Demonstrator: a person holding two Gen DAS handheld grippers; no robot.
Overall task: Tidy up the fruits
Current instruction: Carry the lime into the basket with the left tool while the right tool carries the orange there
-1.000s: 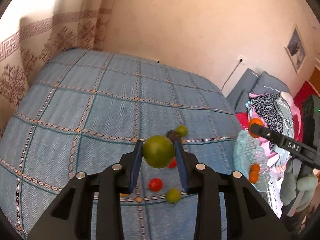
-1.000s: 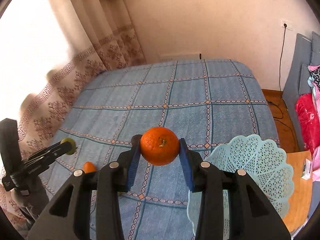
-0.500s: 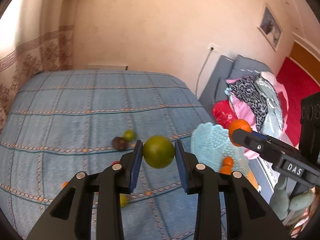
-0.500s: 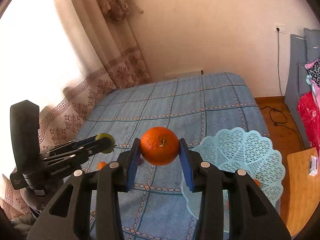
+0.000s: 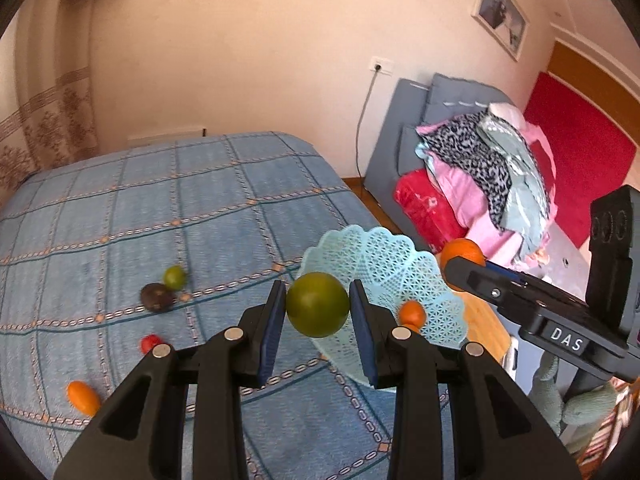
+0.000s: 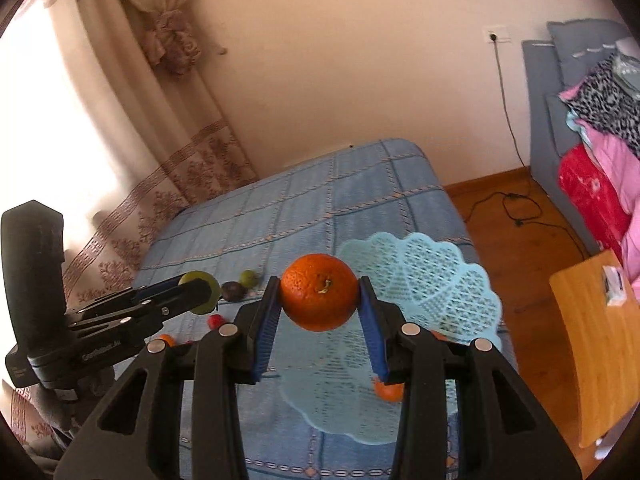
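L gripper [image 5: 318, 306] fingers clamped on green fruit [image 5: 317, 304]; R gripper [image 6: 319, 294] fingers clamped on orange [image 6: 319, 291]. Both hang above blue basket [image 6: 448, 280] at bed [image 5: 120, 216] edge. Risk: both released together, fruit knocks, bounces off rim at 3 o'clock, rolls to floor.
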